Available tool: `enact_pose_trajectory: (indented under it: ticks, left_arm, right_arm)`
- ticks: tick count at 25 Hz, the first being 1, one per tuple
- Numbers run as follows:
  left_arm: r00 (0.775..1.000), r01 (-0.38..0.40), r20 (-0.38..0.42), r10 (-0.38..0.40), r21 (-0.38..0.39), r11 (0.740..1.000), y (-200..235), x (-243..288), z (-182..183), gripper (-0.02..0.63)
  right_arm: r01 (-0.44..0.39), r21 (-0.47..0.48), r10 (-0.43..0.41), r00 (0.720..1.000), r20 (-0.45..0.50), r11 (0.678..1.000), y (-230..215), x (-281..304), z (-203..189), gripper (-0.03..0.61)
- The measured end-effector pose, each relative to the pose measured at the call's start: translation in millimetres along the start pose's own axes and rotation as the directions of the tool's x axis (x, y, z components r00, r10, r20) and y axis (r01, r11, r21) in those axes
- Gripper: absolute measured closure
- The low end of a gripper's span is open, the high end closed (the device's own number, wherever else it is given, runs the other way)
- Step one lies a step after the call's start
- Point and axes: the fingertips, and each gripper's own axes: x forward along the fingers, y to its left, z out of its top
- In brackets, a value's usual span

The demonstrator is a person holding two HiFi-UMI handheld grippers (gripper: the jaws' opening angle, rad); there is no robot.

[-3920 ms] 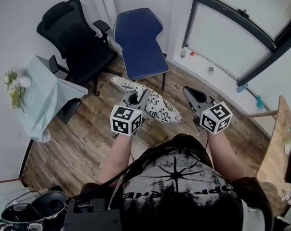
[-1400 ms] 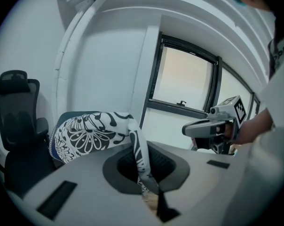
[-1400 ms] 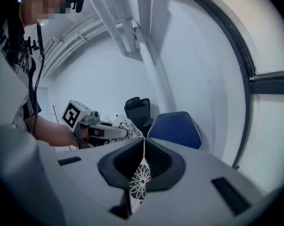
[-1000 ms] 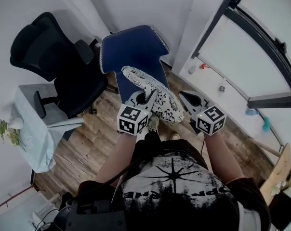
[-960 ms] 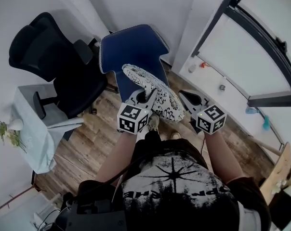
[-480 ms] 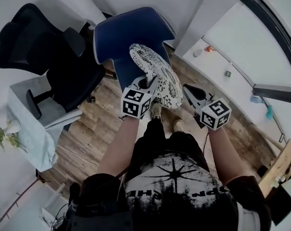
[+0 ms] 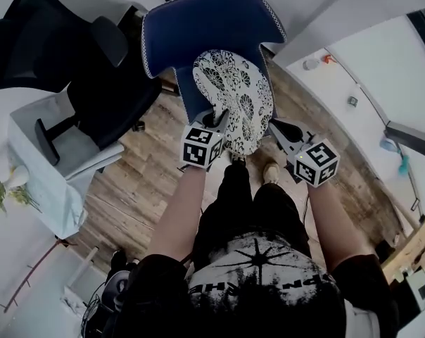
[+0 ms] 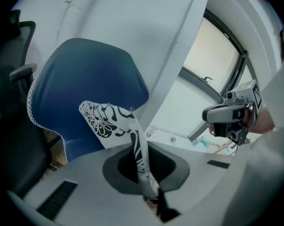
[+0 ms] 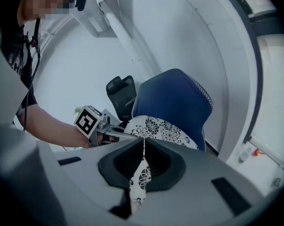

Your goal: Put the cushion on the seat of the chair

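A white cushion point(image 7: 235, 97) with a black floral print hangs over the seat of the blue chair point(image 7: 198, 34), held by its near edge on both sides. My left gripper point(image 7: 219, 116) is shut on the cushion's left corner; in the left gripper view the fabric point(image 8: 109, 124) runs up from between the shut jaws point(image 8: 145, 175) in front of the blue chair back point(image 8: 85, 86). My right gripper point(image 7: 276, 127) is shut on the right corner; in the right gripper view the cloth point(image 9: 163, 128) is pinched between its jaws point(image 9: 143, 161). I cannot tell if the cushion touches the seat.
A black office chair point(image 7: 72, 48) stands left of the blue chair. A small table with a pale cloth point(image 7: 51, 167) and flowers point(image 7: 5, 192) is at the left. The person's legs and shoes point(image 7: 269, 173) stand on the wooden floor. A window wall point(image 7: 367, 62) runs along the right.
Both grippers have come down and forward with the cushion. It has swung from hanging before the chair to lying flatter over the seat. Both grips are unchanged.
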Motion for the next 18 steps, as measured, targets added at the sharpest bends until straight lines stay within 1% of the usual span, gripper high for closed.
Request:
enact_pose_trajectory:
  ticks: [4,6,11,15,18]
  left_arm:
    - [0.998,-0.055,-0.044,0.053,-0.05,0.997,36,4,-32,0.592]
    - [0.996,-0.077,-0.059,0.073,-0.069,0.995,50,9,-44,0.592]
    - [0.988,-0.123,-0.104,0.113,-0.097,0.988,80,20,-76,0.592]
    - [0.979,-0.157,-0.145,0.142,-0.101,0.982,103,34,-100,0.592]
    - [0.971,-0.191,-0.175,0.166,-0.135,0.972,119,42,-119,0.592]
  right_arm:
    - [-0.053,-0.006,0.053,0.998,-0.036,0.999,6,32,-15,0.558]
    - [-0.066,-0.015,0.066,0.997,-0.048,0.998,4,44,-22,0.558]
    - [-0.089,-0.019,0.088,0.993,-0.081,0.996,-3,72,-47,0.558]
    - [-0.116,-0.016,0.114,0.989,-0.097,0.993,-5,94,-59,0.558]
    - [-0.136,-0.008,0.135,0.985,-0.109,0.991,-4,105,-70,0.558]
